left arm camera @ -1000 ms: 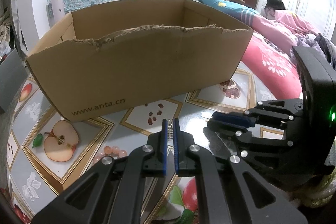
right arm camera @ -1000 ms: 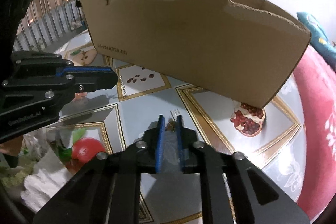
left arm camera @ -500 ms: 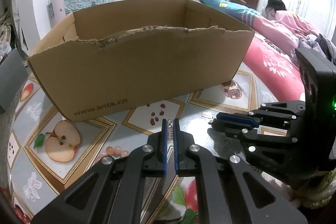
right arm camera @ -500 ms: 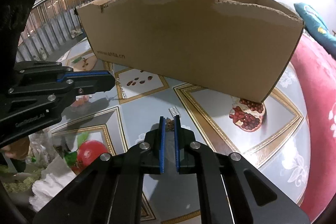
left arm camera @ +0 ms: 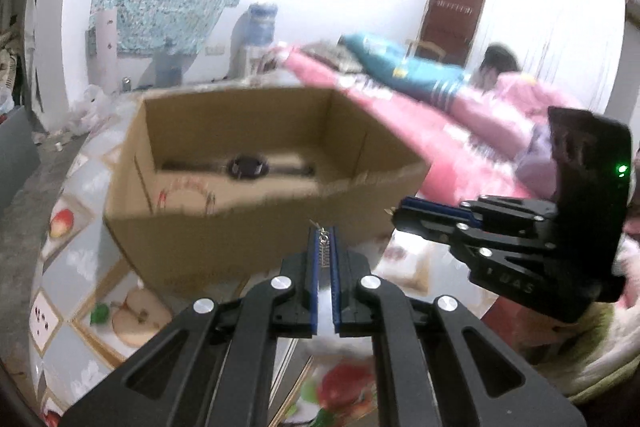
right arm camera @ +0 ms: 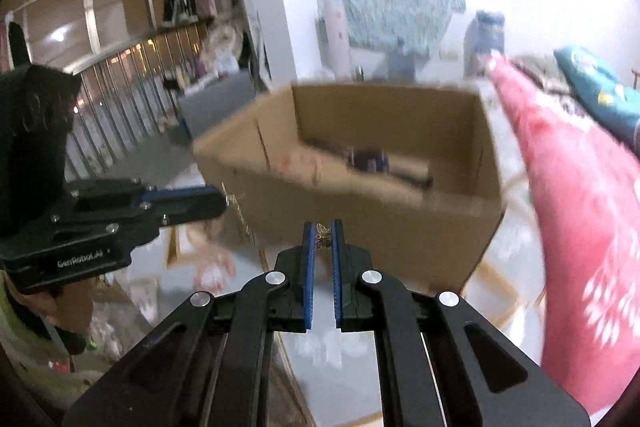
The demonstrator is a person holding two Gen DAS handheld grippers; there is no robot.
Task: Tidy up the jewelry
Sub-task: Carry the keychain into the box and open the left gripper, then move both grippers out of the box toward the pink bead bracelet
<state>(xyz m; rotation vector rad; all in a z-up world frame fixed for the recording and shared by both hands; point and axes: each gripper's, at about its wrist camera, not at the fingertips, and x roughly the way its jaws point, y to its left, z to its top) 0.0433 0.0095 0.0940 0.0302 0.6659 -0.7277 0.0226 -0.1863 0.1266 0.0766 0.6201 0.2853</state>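
Observation:
My left gripper is shut on a thin silver chain piece, raised in front of the open cardboard box. My right gripper is shut on a small gold butterfly piece, also raised before the box. Each gripper shows in the other's view: the right gripper to the right, the left gripper to the left. Inside the box lie a dark watch-like item and a reddish beaded loop. Both views are blurred.
The box stands on a table covered with a fruit-patterned cloth. Pink bedding lies close on the right, with a person lying on it farther back. A metal railing runs behind on the left.
Both grippers have risen with their pieces still held. The views now look over the box's near wall and down into it, where before only its outer side showed.

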